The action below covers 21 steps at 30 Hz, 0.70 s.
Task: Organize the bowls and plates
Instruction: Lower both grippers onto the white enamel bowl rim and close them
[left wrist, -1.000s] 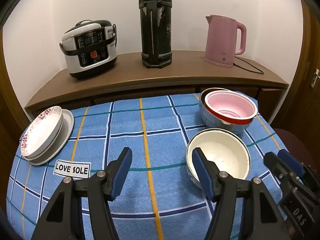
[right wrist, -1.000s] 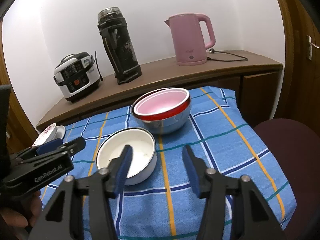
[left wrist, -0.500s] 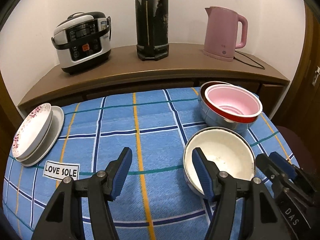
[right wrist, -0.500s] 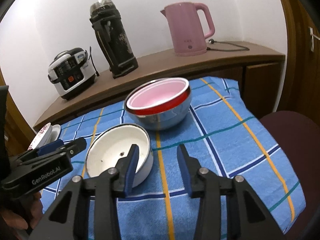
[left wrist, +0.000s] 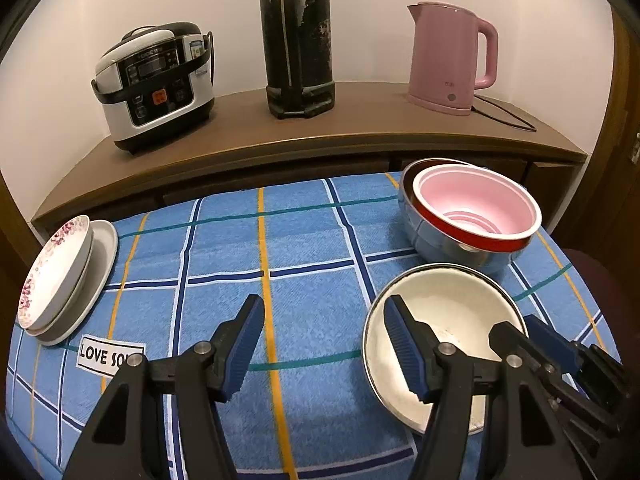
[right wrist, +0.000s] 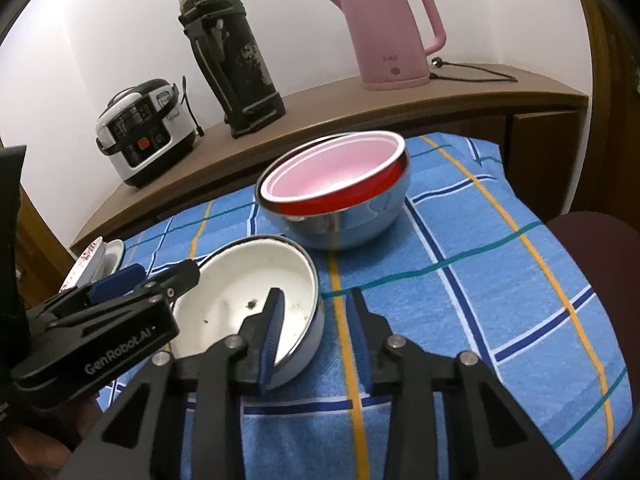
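Note:
A white enamel bowl [left wrist: 444, 316] [right wrist: 248, 284] sits on the blue checked tablecloth [left wrist: 312, 256]. My right gripper [right wrist: 316, 332] straddles its near right rim, one finger inside the bowl and one outside; the jaws stand apart. My left gripper [left wrist: 324, 340] is open, its right finger over the bowl's left rim. Behind it a pink bowl [left wrist: 476, 208] [right wrist: 336, 168] nests in a red bowl inside a steel bowl [left wrist: 440, 240]. A floral plate [left wrist: 56, 272] leans on stacked white plates at the far left.
A wooden shelf [left wrist: 280, 148] behind the table carries a rice cooker [left wrist: 156, 84], a black thermos [left wrist: 296, 36] and a pink kettle [left wrist: 452, 56]. A "LOVE SOLE" label [left wrist: 104, 354] lies on the cloth. A dark chair seat [right wrist: 592, 256] stands at the right.
Both grippers have moved forward towards the white bowl. My right gripper's jaws have narrowed and now stand across the bowl's rim.

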Available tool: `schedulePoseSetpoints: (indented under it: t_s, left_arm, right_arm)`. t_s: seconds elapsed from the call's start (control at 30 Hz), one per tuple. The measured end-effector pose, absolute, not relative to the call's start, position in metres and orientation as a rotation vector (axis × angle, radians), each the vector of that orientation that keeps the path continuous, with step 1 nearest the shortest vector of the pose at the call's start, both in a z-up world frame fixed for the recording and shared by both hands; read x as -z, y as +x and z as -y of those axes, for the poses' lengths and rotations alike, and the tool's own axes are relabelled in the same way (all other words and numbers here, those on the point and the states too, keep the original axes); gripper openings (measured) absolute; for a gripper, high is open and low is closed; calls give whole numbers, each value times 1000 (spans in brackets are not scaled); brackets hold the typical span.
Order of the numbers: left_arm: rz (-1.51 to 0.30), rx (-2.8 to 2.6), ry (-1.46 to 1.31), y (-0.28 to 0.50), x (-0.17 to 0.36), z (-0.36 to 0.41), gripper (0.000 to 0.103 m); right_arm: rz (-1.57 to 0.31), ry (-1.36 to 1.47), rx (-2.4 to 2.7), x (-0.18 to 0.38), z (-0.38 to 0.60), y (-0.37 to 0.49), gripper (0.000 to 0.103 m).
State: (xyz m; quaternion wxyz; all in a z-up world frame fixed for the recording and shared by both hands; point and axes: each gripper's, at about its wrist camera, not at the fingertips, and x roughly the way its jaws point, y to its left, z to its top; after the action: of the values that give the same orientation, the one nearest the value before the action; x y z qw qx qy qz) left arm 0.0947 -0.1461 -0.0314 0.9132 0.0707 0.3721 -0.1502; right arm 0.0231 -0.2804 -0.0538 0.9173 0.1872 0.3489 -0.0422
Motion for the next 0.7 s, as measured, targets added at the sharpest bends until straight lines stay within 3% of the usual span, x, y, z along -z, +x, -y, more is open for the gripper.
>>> schedulePoseSetpoints:
  t_s: [0.1, 0.27, 0.43, 0.53, 0.7]
  left_arm:
    - [-775, 320, 139, 97, 35, 147, 53]
    - [-764, 332, 141, 98, 36, 151, 50]
    - [-777, 368, 105, 99, 35, 155, 23]
    - [-796, 386, 79, 100, 37, 156, 16]
    - [-801, 382, 61, 99, 38, 157, 15]
  right_arm:
    - [-726, 392, 81, 57, 279, 27, 30]
    - [-735, 394, 72, 60, 275, 31, 26]
    - [-735, 396, 65, 60, 273, 34, 21]
    - [-742, 402, 69, 60, 272, 37, 20]
    - [-752, 408, 87, 59, 271, 39, 18]
